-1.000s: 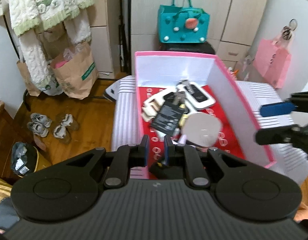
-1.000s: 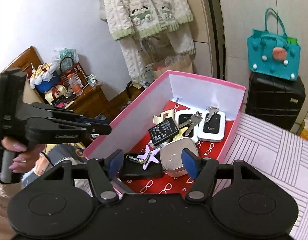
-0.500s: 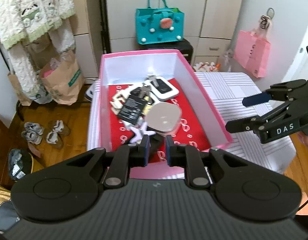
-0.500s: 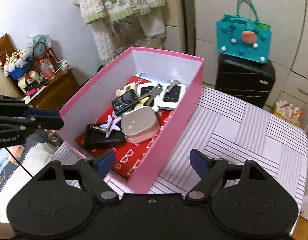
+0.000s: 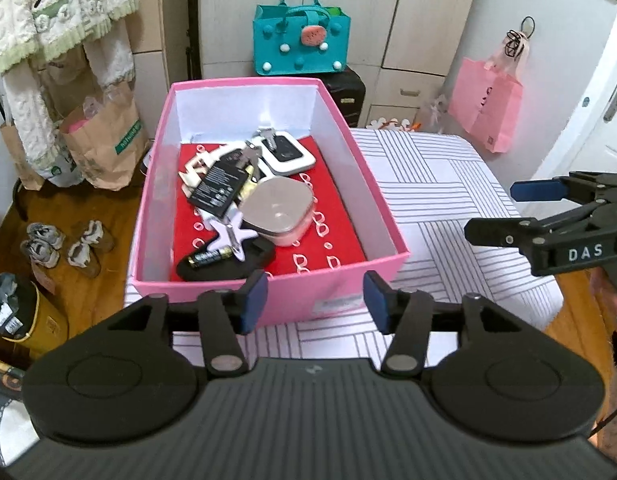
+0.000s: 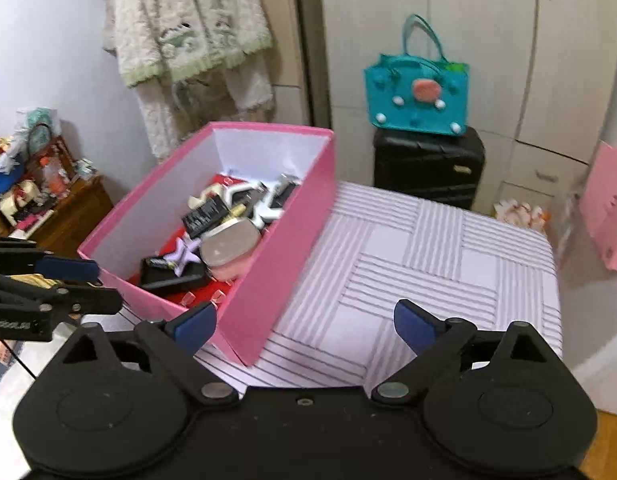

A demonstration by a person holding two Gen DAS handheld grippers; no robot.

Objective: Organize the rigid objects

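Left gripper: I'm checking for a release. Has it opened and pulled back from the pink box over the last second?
Yes. The left gripper has opened and backed off toward the pink box's near wall, empty.

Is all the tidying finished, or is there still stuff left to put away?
It looks nearly finished. The small things, including the battery, the purple star clip and the keys, already lie inside the pink box. Both the left gripper and the right gripper are open and hold nothing. No loose items show on the striped tabletop.
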